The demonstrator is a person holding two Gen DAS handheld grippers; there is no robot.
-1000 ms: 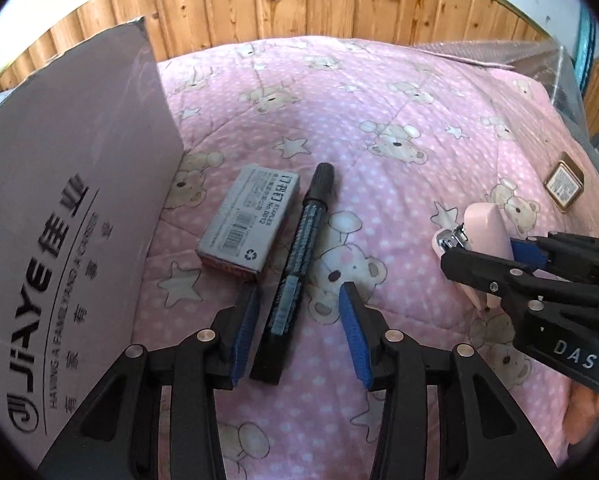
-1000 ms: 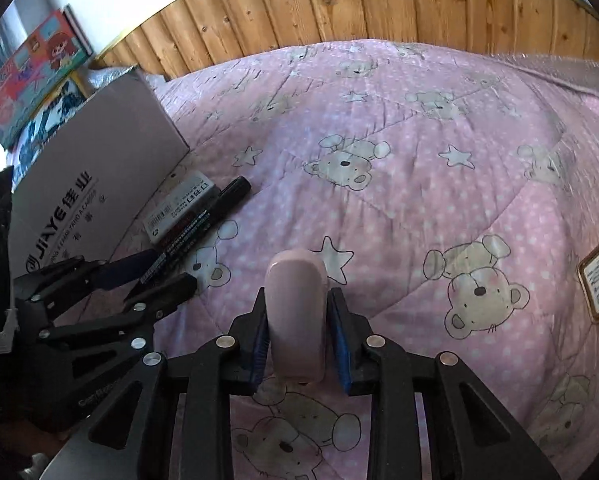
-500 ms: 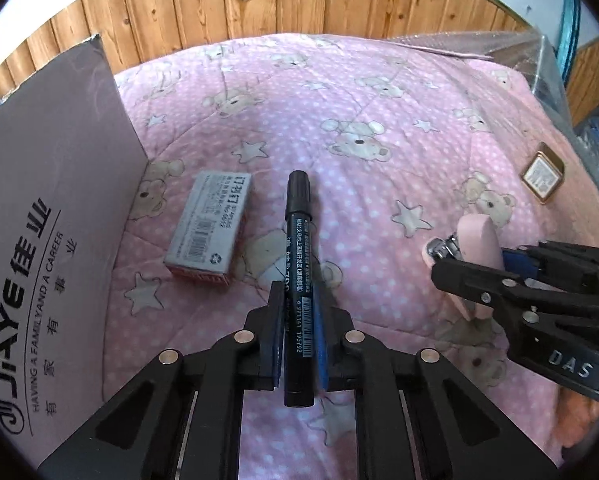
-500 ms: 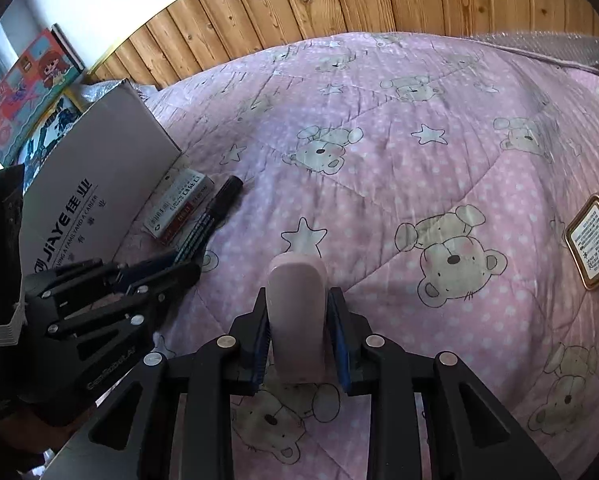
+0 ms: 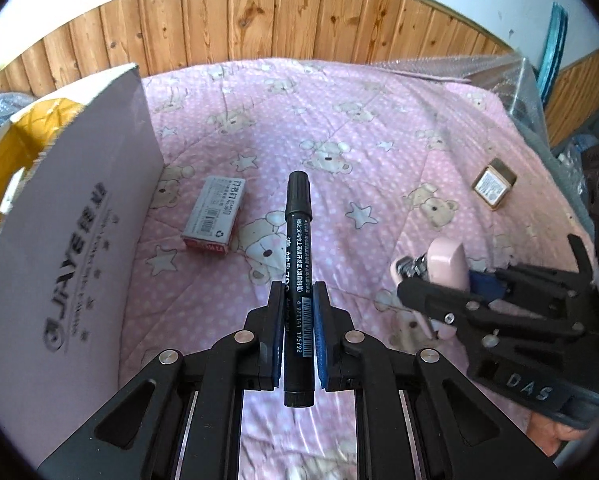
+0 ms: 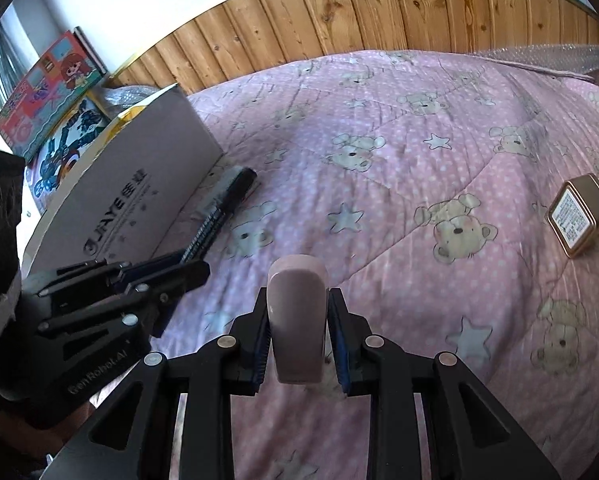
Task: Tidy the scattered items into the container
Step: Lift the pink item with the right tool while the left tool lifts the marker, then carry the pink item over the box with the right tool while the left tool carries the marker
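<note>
Black marker (image 5: pixel 298 264): light, rigid, smooth-barrelled, clamped mid-barrel in left gripper (image 5: pixel 296 334) above pink quilt (image 5: pixel 379 128), beside cardboard box (image 5: pixel 71 240); right gripper (image 6: pixel 297 340) clenched on pink stapler (image 6: pixel 297 320).

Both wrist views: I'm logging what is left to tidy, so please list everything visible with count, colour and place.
Marker: 1, black, clamped in the left gripper, lifted above the quilt.
Stapler: 1, pale pink, clamped in the right gripper.
Staple box: 1, grey with a red edge, lying on the quilt beside the cardboard box.
Tin: 1, gold with a white label, on the quilt at far right.
Cardboard box: 1, grey-white outside, yellow inside, at the left of the quilt.
Quilt: 1, pink with bears and stars, covering the surface.
Picture boxes: at least 2, colourful, behind the cardboard box.
Left gripper: 1, black, blue pads.
Right gripper: 1, black, blue pads.
</note>
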